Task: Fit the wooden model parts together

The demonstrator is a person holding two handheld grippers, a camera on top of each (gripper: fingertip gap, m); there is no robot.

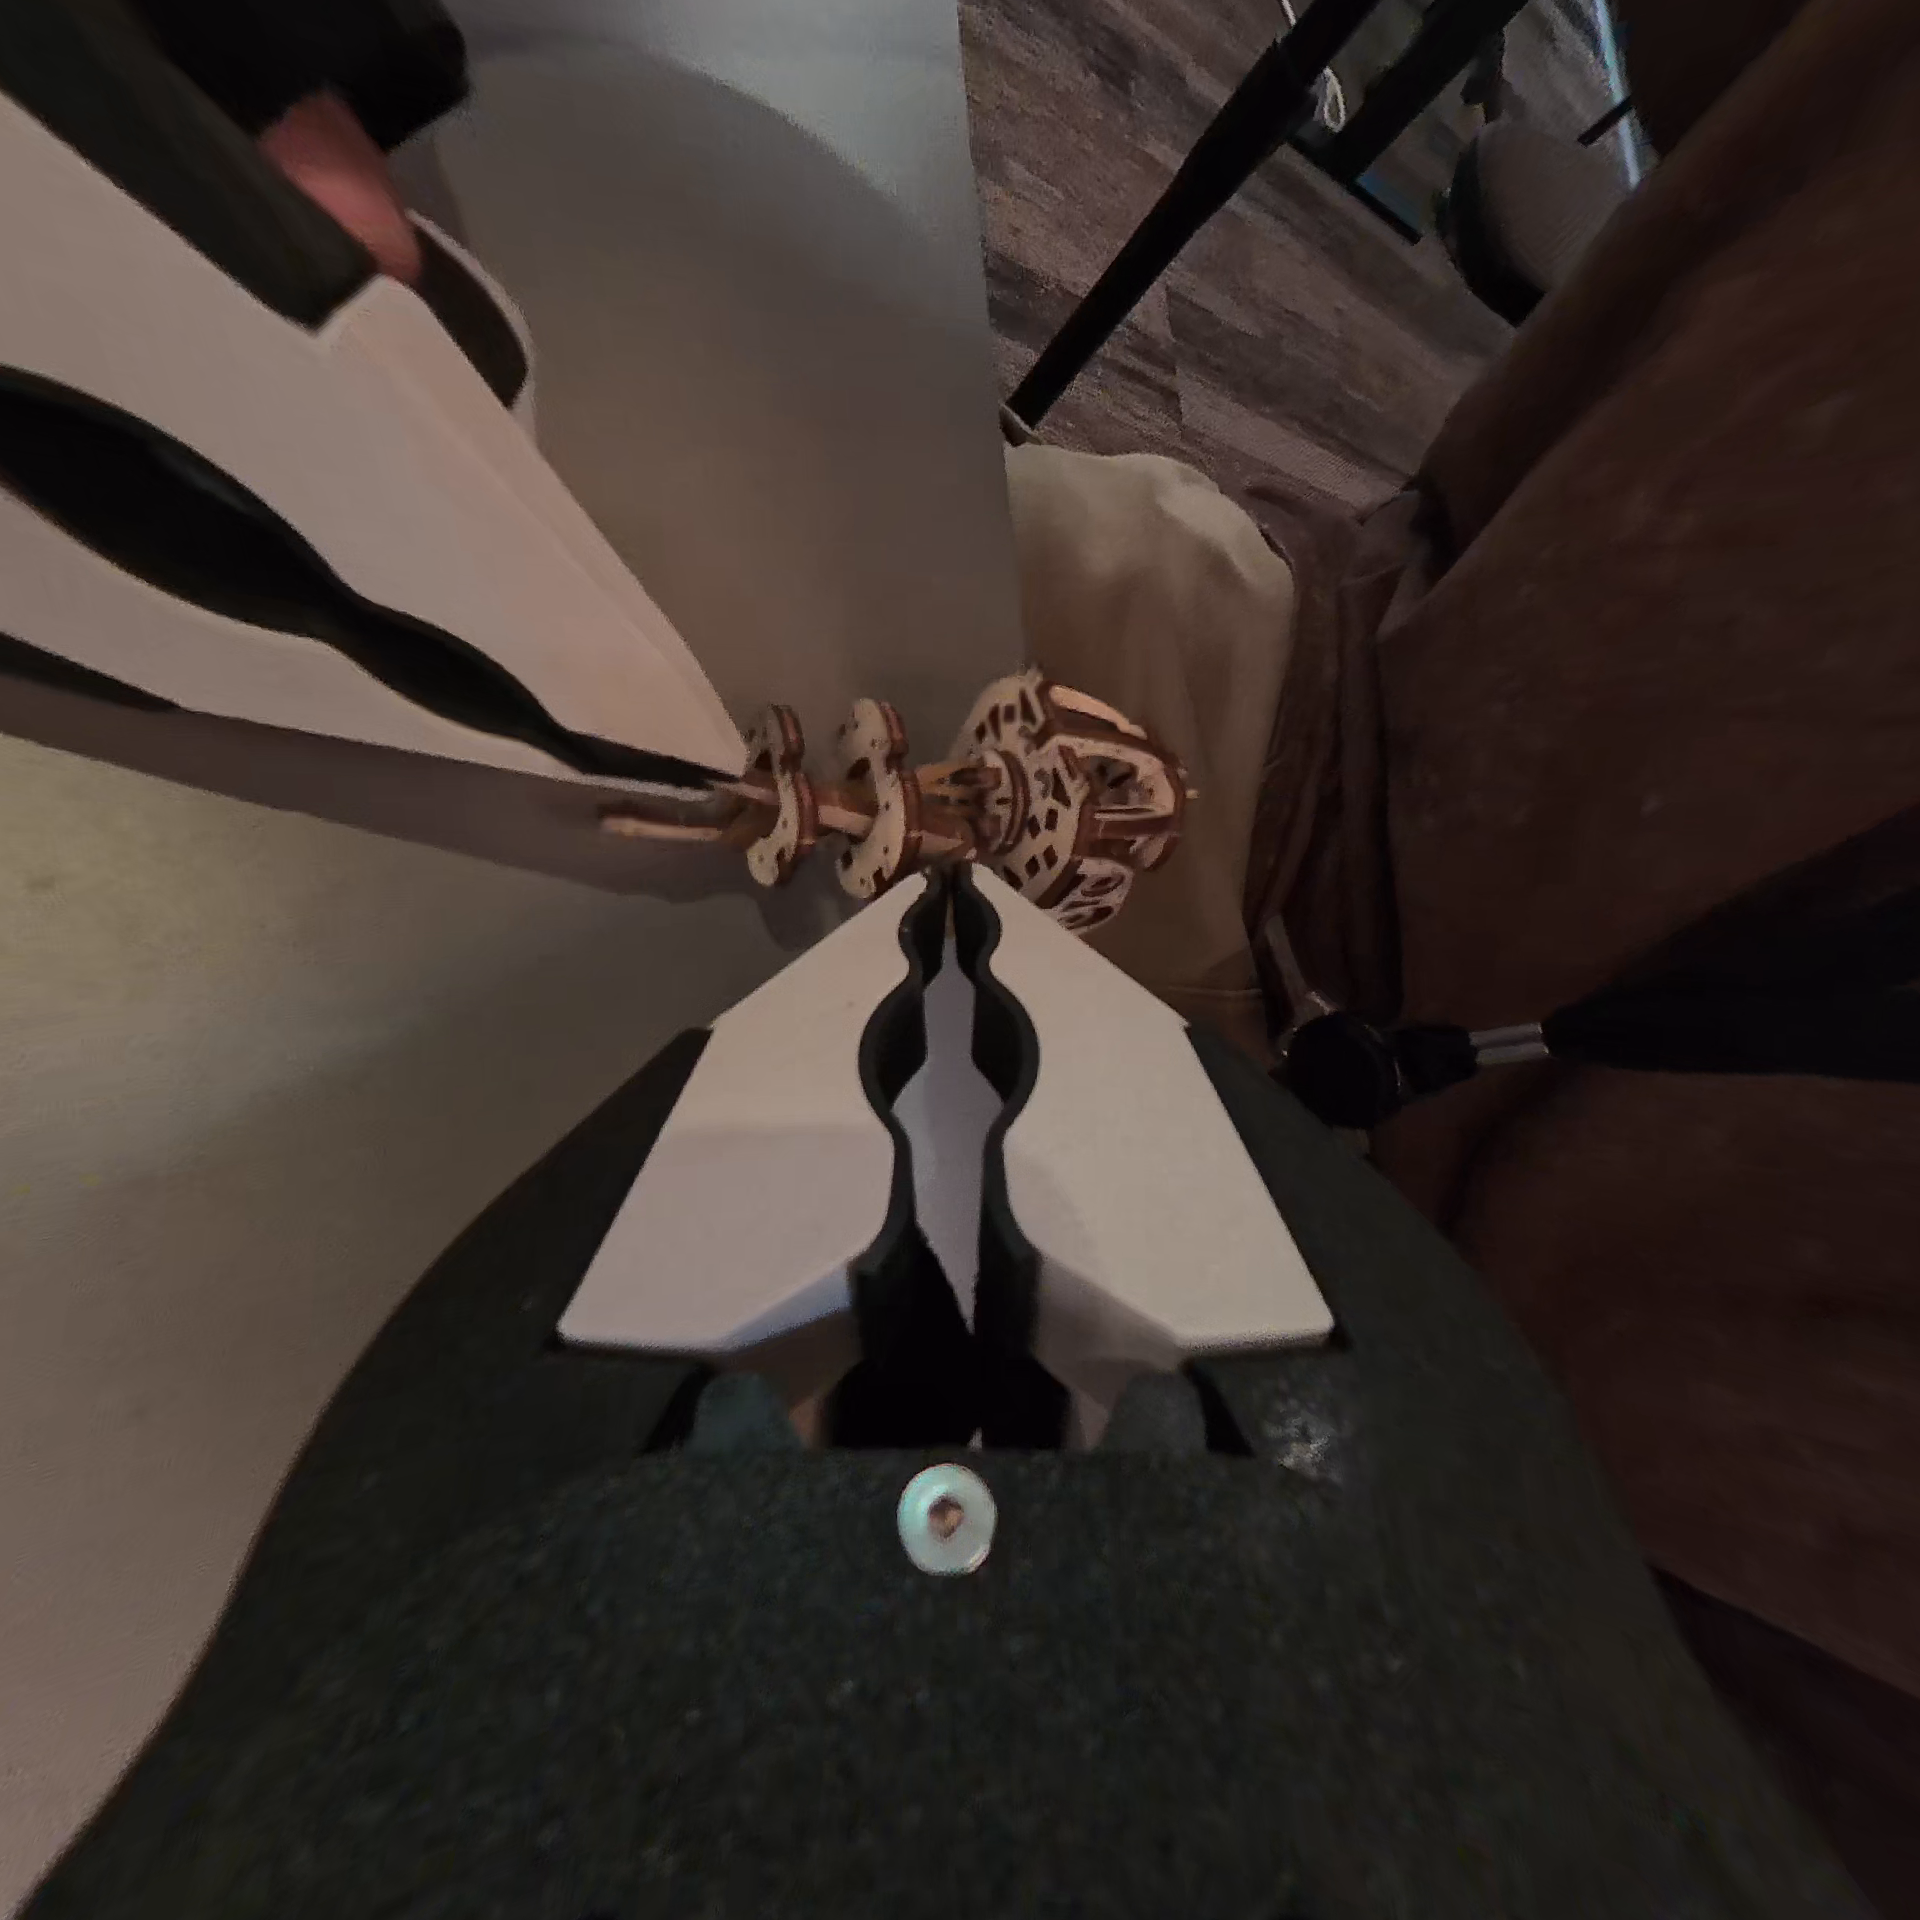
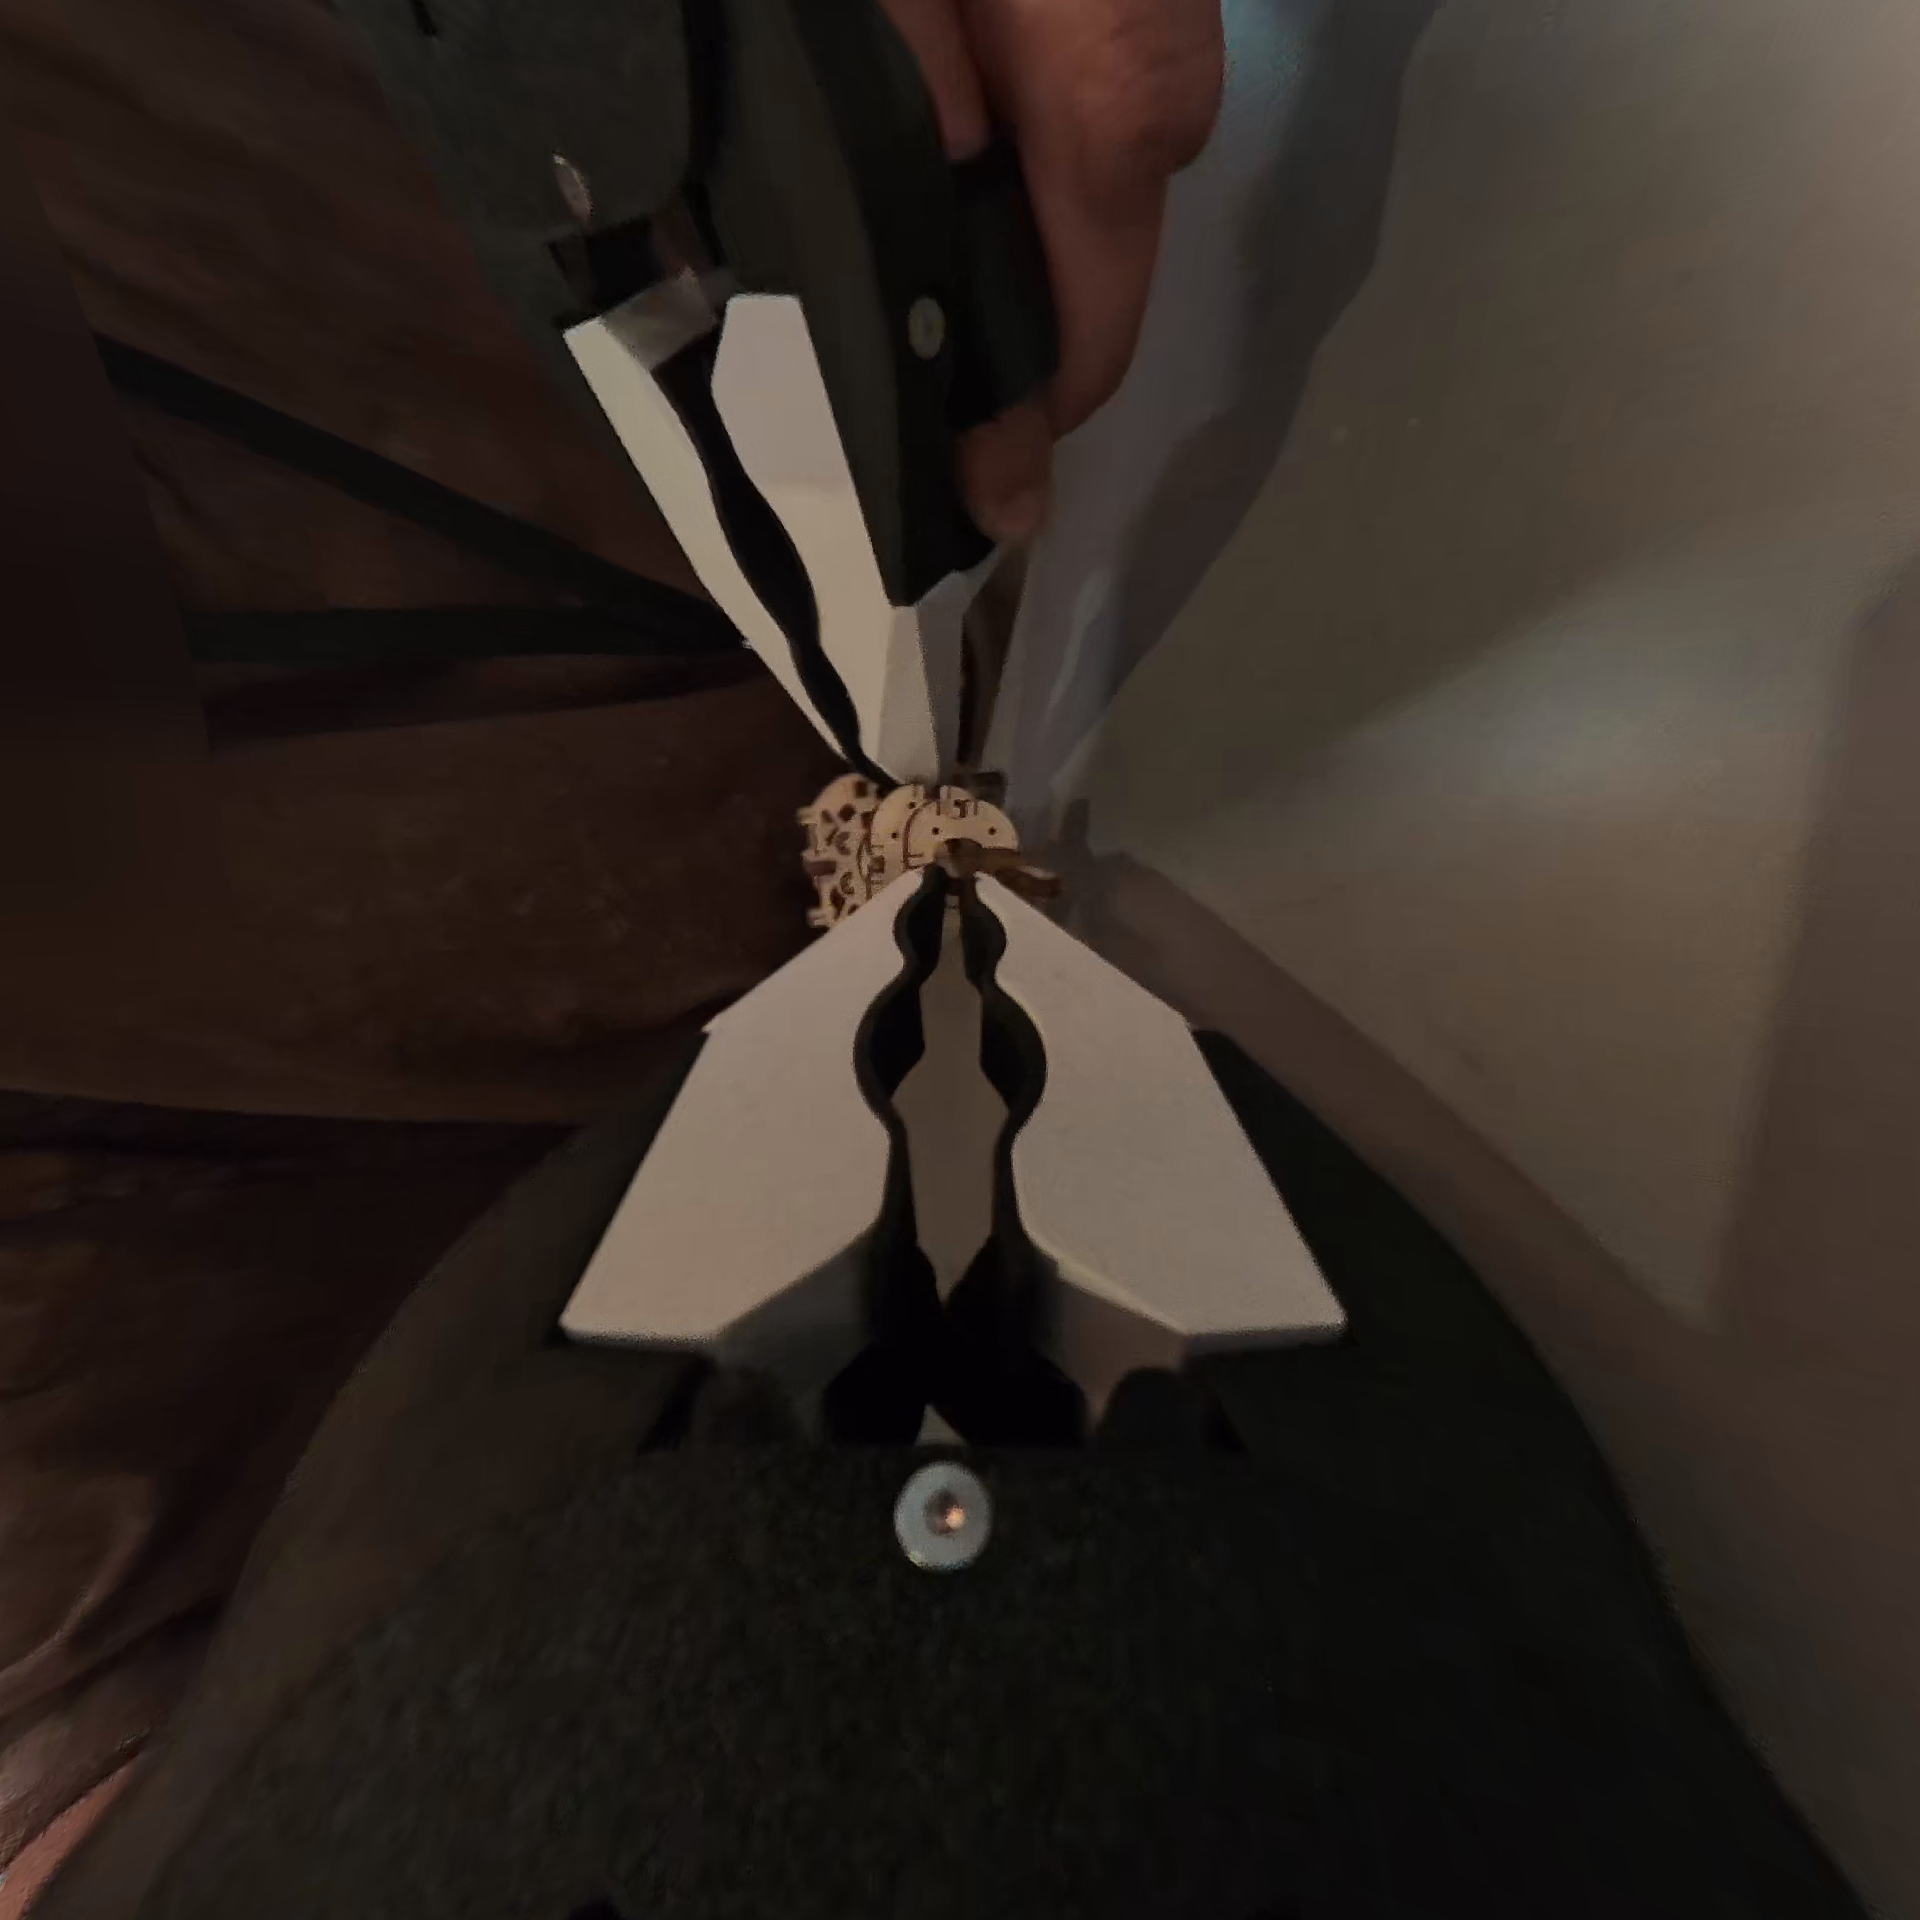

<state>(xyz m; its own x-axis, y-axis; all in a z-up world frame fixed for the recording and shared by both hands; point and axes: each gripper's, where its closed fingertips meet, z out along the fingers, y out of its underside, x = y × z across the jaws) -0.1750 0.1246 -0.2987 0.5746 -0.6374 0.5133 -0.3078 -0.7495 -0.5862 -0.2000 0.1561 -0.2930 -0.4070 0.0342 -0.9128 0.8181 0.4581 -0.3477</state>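
Observation:
A small laser-cut wooden model (image 1: 1070,800) is held in the air between both grippers. It has a round fretwork body and two small gear wheels (image 1: 873,800) on a thin axle. My left gripper (image 1: 948,883) is shut on the axle just below the gears. My right gripper (image 1: 727,777) comes in from the left and is shut on the axle's outer end. In the right wrist view the right gripper (image 2: 951,878) pinches a small wooden stub (image 2: 1023,878) of the model (image 2: 883,831), and the left gripper (image 2: 888,774) reaches down from above.
A white table (image 1: 208,1143) lies below and to the left; it also shows in the right wrist view (image 2: 1558,727). A person's brown clothing (image 1: 1662,727) fills the right side. Black stand legs (image 1: 1195,208) cross a wood-look floor. A hand (image 2: 1091,208) grips the left gripper's handle. The grippers' ends are close to 4 cm from one another.

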